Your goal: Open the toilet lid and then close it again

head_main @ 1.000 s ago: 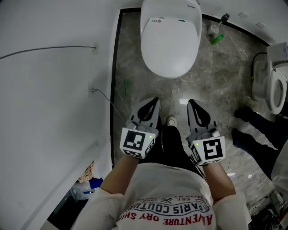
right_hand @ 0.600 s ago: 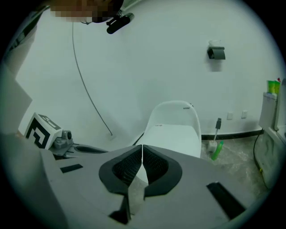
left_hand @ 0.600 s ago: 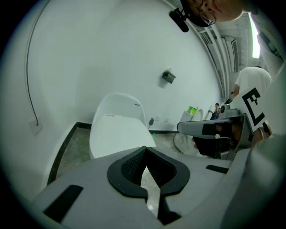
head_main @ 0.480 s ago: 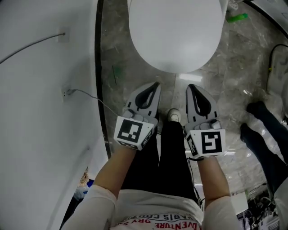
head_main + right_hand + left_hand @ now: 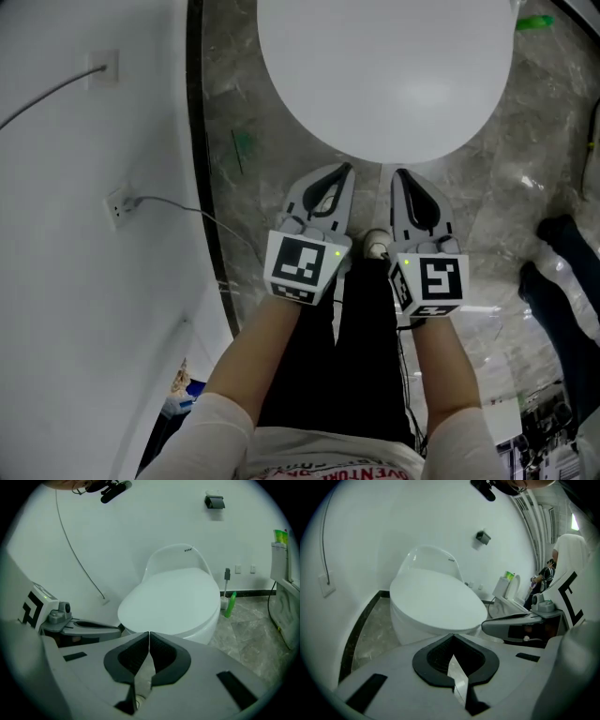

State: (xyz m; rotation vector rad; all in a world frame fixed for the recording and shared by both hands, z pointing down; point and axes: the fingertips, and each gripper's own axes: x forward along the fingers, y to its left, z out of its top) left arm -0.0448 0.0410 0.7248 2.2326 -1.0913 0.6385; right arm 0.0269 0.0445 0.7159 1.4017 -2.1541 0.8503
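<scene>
Closed, empty left gripper (image 5: 344, 171) and right gripper (image 5: 399, 174) near toilet lid (image 5: 384, 75); green bottle (image 5: 229, 604) beyond.

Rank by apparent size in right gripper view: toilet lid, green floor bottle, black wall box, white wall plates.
1. White oval toilet lid.
2. Green bottle on the floor and small black wall-mounted box: about alike.
3. Small white wall plates, smallest.

Grey marbled floor (image 5: 272, 122) met white wall (image 5: 84, 309) along a dark skirting strip (image 5: 199, 141). Wall socket (image 5: 117, 206) had a cable (image 5: 187, 214) plugged in. Green bottle (image 5: 230, 605) stood just beside a brush handle (image 5: 227, 575). Dark fixture (image 5: 214, 501) was mounted high on the wall.
</scene>
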